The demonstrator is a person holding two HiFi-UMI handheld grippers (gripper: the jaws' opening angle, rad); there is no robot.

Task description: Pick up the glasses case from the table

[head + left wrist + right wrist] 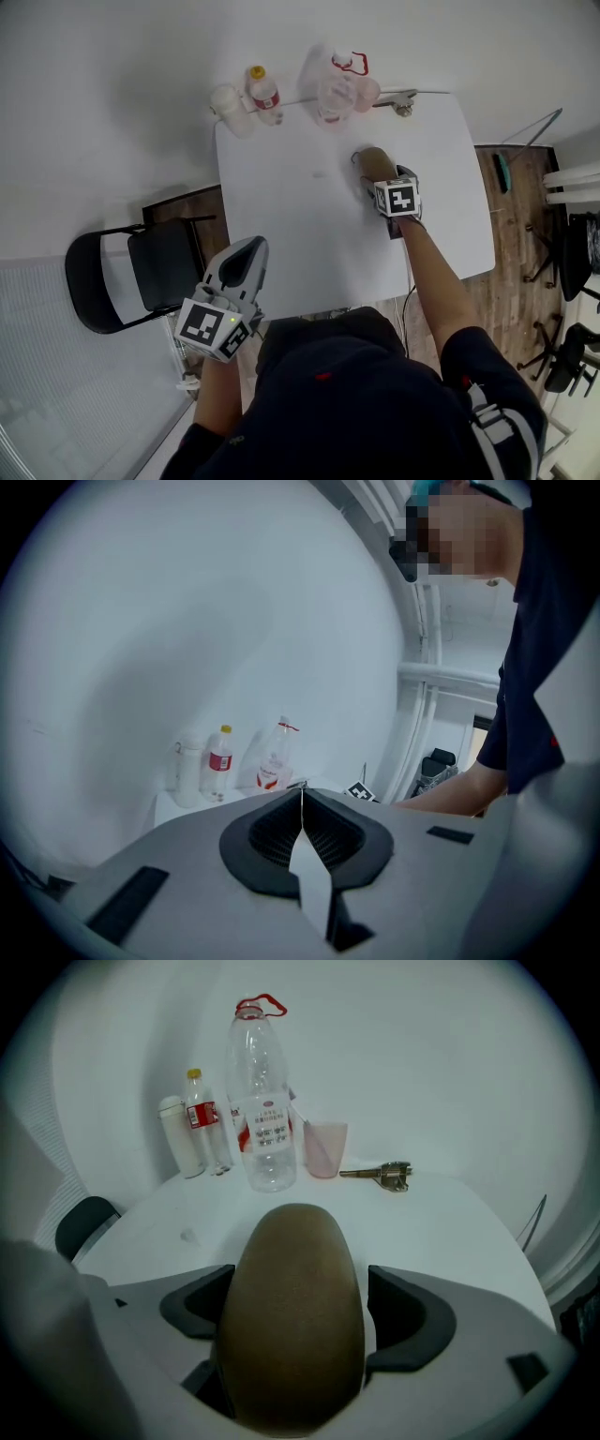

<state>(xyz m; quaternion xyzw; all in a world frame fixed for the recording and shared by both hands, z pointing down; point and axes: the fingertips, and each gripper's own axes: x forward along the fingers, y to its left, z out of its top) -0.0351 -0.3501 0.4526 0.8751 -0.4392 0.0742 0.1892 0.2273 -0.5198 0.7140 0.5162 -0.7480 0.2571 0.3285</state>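
Observation:
A brown oval glasses case (374, 164) lies on the white table (281, 216), right of its middle. My right gripper (382, 184) reaches down over the case's near end. In the right gripper view the case (295, 1307) fills the space between the dark pads (412, 1321), and the jaws stand wide on either side of it without squeezing it. My left gripper (246, 253) hangs at the table's near left edge, apart from the case. In the left gripper view its jaws (302, 803) meet in a thin line with nothing between them.
Along the table's far edge stand a white bottle (176, 1136), a small red-labelled bottle (200, 1121), a tall clear bottle (261, 1101), a pink cup (324, 1149) and a metal tool (386, 1175). A black chair (141, 272) stands left of the table.

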